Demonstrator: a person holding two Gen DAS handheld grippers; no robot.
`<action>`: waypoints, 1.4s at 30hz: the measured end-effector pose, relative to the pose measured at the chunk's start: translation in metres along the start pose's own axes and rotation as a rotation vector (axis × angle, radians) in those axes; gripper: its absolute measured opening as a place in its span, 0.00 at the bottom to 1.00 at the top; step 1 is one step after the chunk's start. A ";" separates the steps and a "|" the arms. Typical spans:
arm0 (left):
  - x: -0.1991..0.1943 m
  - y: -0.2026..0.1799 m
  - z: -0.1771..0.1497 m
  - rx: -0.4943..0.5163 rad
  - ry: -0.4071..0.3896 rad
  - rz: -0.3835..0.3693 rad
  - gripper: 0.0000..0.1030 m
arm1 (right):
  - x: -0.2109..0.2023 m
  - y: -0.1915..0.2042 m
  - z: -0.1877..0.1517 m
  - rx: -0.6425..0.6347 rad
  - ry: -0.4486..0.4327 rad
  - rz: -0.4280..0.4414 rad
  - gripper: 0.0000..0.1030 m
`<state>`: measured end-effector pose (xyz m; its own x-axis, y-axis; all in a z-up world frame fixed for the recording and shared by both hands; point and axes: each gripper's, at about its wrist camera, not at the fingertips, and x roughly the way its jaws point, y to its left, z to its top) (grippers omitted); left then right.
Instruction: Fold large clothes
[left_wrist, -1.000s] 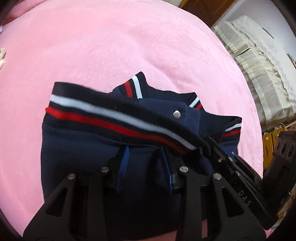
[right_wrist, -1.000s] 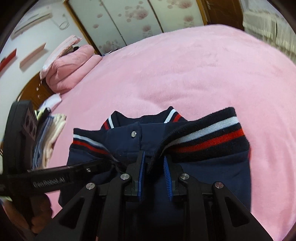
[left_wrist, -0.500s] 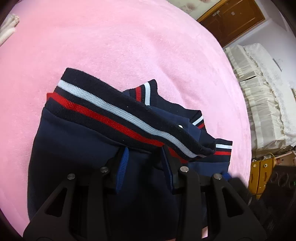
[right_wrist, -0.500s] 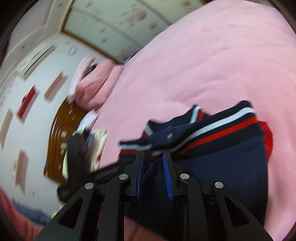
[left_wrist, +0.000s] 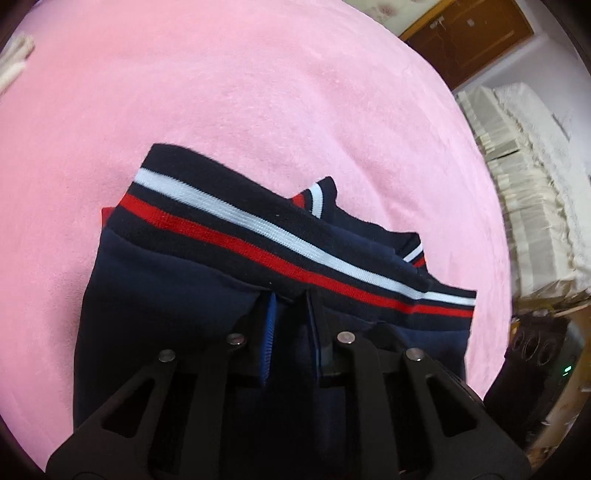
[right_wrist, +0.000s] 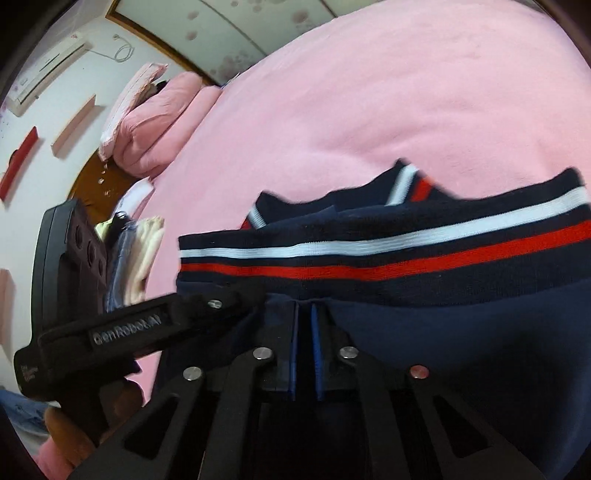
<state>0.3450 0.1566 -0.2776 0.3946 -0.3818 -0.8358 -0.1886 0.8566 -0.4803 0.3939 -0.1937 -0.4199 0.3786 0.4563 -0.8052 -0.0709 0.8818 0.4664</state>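
Note:
A folded navy jacket (left_wrist: 177, 295) with a ribbed band striped white and red (left_wrist: 258, 236) hangs over the pink bed (left_wrist: 221, 92). My left gripper (left_wrist: 290, 306) is shut on the jacket's fabric just under the band. My right gripper (right_wrist: 304, 314) is shut on the same jacket (right_wrist: 461, 332) under its striped band (right_wrist: 369, 258). The left gripper's body (right_wrist: 129, 325) shows at the left of the right wrist view, right beside my right gripper. The fingertips of both are hidden in the cloth.
Pink pillows (right_wrist: 155, 122) lie at the head of the bed. A stack of folded clothes (right_wrist: 136, 258) sits at the bed's left edge. A white covered piece of furniture (left_wrist: 524, 177) and a wooden door (left_wrist: 469, 33) stand beyond the bed's right side.
Both grippers have lifted the folded jacket off the bed and drawn it closer together. The striped band now hangs nearer to both cameras. The grips have not changed.

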 end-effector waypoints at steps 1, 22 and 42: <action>-0.002 0.003 0.000 -0.007 -0.003 -0.013 0.14 | -0.007 -0.010 -0.004 -0.002 -0.017 -0.046 0.00; -0.049 0.000 -0.032 0.047 -0.020 -0.026 0.02 | -0.090 -0.061 -0.014 0.197 -0.220 -0.045 0.00; -0.046 0.053 -0.043 0.020 -0.060 0.109 0.01 | -0.095 -0.156 -0.026 0.169 -0.234 -0.570 0.00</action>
<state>0.2787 0.2045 -0.2760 0.4258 -0.2655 -0.8650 -0.2157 0.8986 -0.3820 0.3454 -0.3721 -0.4255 0.5064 -0.1341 -0.8518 0.3407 0.9386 0.0548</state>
